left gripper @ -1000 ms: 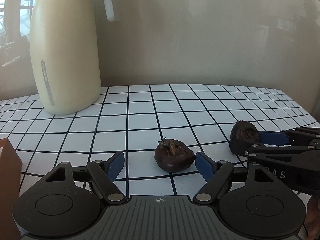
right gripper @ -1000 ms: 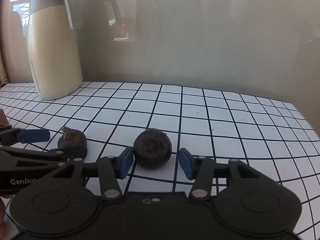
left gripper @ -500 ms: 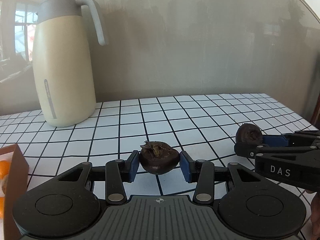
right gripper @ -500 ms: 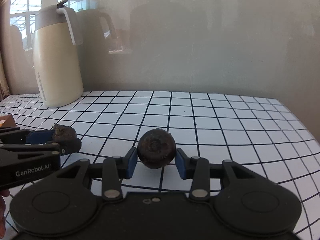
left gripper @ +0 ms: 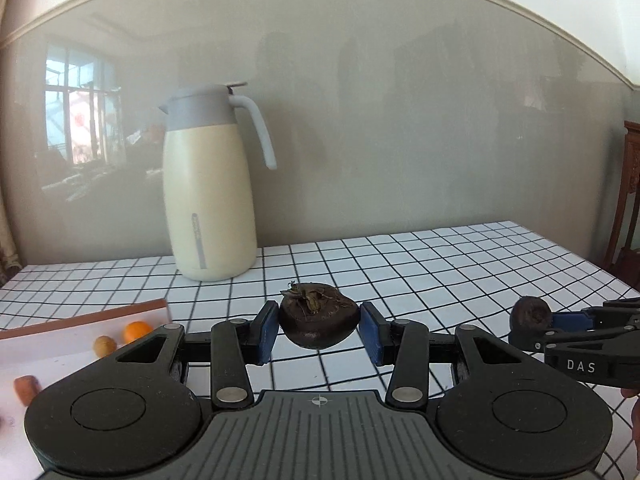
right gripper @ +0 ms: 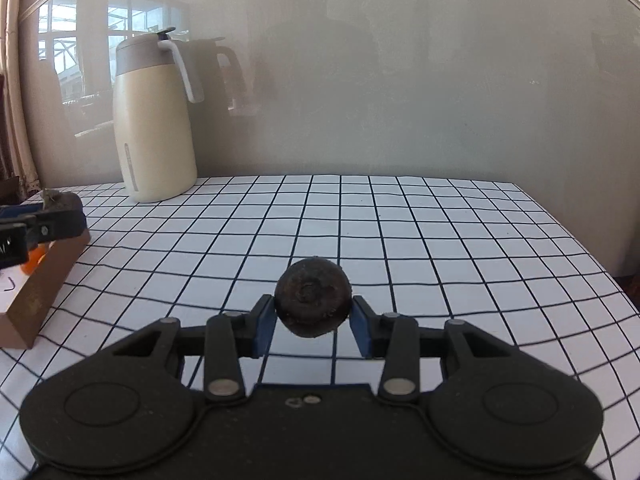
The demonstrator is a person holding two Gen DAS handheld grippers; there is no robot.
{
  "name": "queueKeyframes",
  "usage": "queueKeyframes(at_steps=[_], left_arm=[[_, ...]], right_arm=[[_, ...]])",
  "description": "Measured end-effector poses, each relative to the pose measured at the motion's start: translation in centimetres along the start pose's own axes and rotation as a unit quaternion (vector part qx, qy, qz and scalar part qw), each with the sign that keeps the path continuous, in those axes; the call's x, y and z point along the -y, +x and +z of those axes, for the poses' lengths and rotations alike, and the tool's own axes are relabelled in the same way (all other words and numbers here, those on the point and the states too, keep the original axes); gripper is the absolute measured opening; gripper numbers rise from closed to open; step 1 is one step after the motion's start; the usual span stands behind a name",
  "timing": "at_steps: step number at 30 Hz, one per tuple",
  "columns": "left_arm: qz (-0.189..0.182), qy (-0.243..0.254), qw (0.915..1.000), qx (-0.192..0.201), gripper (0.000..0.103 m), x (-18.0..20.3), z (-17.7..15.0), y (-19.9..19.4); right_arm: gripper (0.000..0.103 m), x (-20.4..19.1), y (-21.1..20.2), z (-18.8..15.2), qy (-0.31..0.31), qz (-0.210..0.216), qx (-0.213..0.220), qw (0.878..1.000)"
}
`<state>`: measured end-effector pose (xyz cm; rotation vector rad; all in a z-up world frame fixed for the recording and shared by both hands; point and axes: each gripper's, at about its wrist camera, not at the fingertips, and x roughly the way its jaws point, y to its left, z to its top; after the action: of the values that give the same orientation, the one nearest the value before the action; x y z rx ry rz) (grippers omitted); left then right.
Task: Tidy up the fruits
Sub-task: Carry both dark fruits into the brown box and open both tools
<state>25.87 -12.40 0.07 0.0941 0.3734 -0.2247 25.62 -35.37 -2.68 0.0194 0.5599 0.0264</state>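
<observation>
My left gripper (left gripper: 319, 326) is shut on a dark brown fruit with a dry stem (left gripper: 318, 314) and holds it above the checked tablecloth. My right gripper (right gripper: 313, 320) is shut on a second dark round fruit (right gripper: 313, 297), also lifted off the table. The right gripper and its fruit (left gripper: 530, 312) show at the right edge of the left wrist view. The left gripper and its fruit (right gripper: 60, 202) show at the left edge of the right wrist view, above a brown-walled tray (right gripper: 44, 284). The tray (left gripper: 100, 312) holds small orange fruits (left gripper: 136, 330).
A cream thermos jug with a grey lid (left gripper: 210, 184) stands at the back of the table near the wall; it also shows in the right wrist view (right gripper: 154, 120). The black-and-white checked tablecloth (right gripper: 400, 240) ends at the right edge. A dark wooden chair (left gripper: 628, 200) stands beyond it.
Both grippers closed on their fruits, then lifted them off the table. The left gripper has moved toward the tray, which now shows more of its inside.
</observation>
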Motion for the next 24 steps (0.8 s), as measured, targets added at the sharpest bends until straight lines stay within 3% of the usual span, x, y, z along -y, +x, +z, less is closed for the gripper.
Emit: queueKeyframes(at_steps=[6, 14, 24], left_arm=[[0.043, -0.021, 0.9988, 0.008, 0.044, -4.9, -2.1, -6.5], [0.117, -0.041, 0.9922, 0.018, 0.044, -11.1, -4.8, -12.9], [0.177, -0.063, 0.9816, 0.035, 0.044, -16.0, -5.7, -16.1]], right_arm=[[0.032, -4.3, -4.3, -0.9, -0.029, 0.029, 0.016, 0.999], [0.032, -12.2, -8.0, -0.9, -0.093, 0.117, 0.037, 0.988], [0.032, -18.9, -9.2, 0.3, -0.147, 0.177, 0.067, 0.971]])
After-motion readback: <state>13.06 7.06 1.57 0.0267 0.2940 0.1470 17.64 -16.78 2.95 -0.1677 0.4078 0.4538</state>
